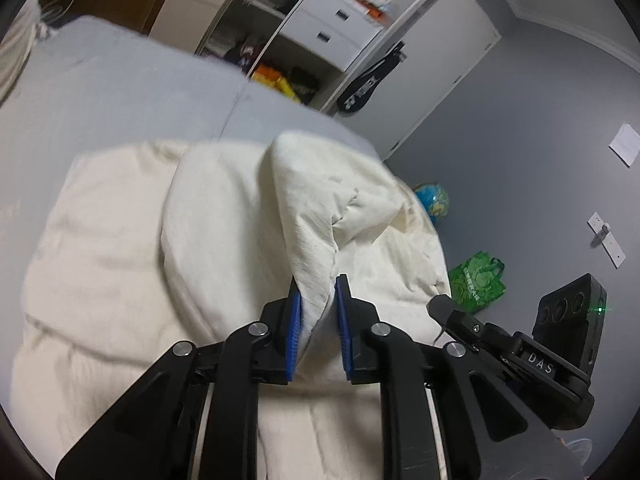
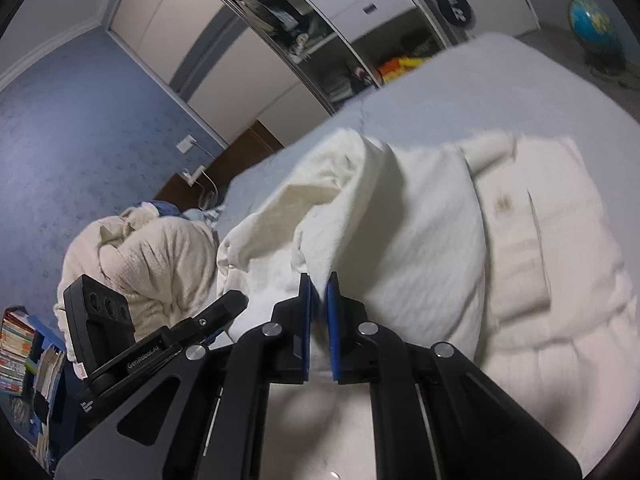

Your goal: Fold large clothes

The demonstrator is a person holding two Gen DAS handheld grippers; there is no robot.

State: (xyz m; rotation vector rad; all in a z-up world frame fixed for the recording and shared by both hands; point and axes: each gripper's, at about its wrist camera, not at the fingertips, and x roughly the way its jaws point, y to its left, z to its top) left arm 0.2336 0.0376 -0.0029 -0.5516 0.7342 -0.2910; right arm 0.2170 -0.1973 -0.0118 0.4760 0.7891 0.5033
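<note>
Cream fleece garment lying across pale grey bed; open white wardrobe standing far behind. Left gripper and right gripper each pinching raised cream fold.

I was working in a home bedroom. A bed with a pale grey sheet filled mid-frame, an open wardrobe with white drawers and hanging clothes stood at the top, a globe sat on the floor at right, and stacked books showed at lower left.
</note>
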